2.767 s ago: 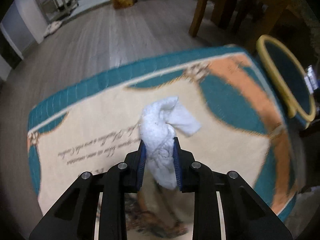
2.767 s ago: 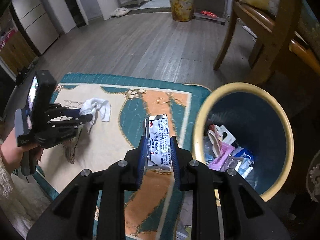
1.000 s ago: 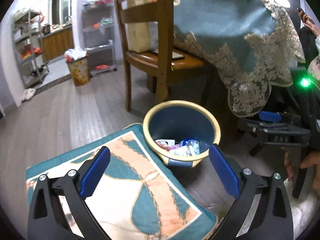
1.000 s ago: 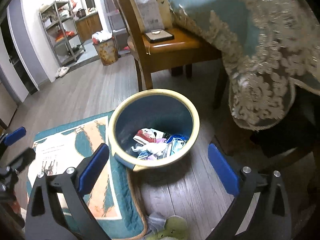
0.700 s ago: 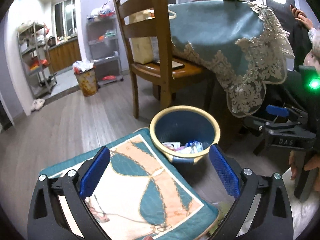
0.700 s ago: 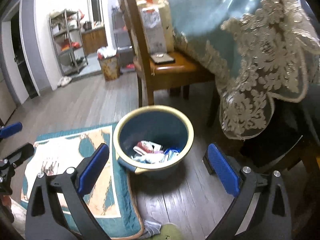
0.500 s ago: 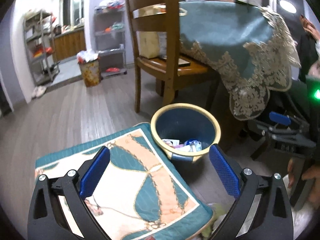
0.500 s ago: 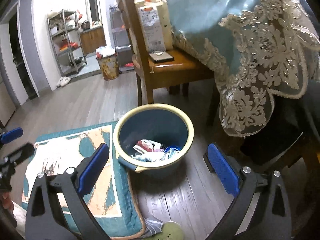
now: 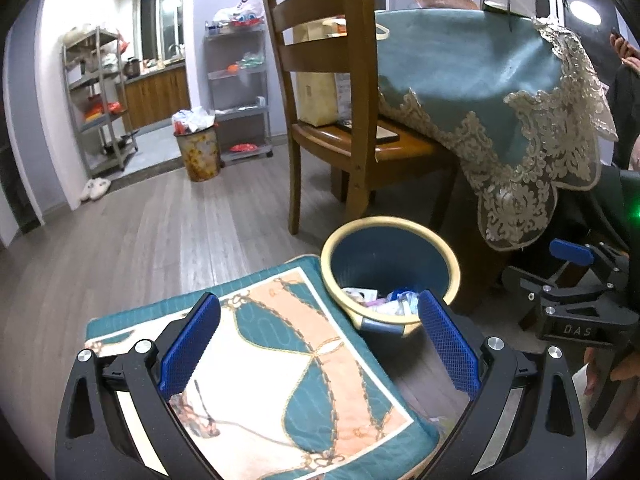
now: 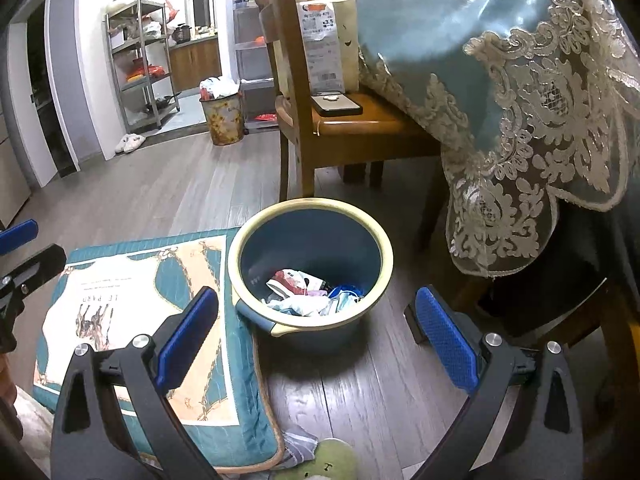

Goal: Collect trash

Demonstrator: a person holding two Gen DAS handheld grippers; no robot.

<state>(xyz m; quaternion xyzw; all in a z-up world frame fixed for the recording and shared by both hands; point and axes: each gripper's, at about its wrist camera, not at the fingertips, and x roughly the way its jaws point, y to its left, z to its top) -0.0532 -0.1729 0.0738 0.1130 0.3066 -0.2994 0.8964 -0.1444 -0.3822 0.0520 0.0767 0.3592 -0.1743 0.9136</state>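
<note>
A blue bin with a yellow rim stands on the wood floor beside a teal and peach cushion. Several pieces of trash lie in the bin's bottom. My left gripper is open and empty, held above the cushion's right part, short of the bin. My right gripper is open and empty, above the floor just in front of the bin. The right gripper also shows at the right edge of the left wrist view.
A wooden chair stands behind the bin, with a phone on its seat. A table with a teal lace-edged cloth overhangs at the right. A green soft thing lies by the cushion's near corner. A second bin stands far back.
Both grippers held trash 2.8 s ago, the left a white tissue and the right a packet; both are now open and empty. In the last second both views pulled back and up slightly from the bin.
</note>
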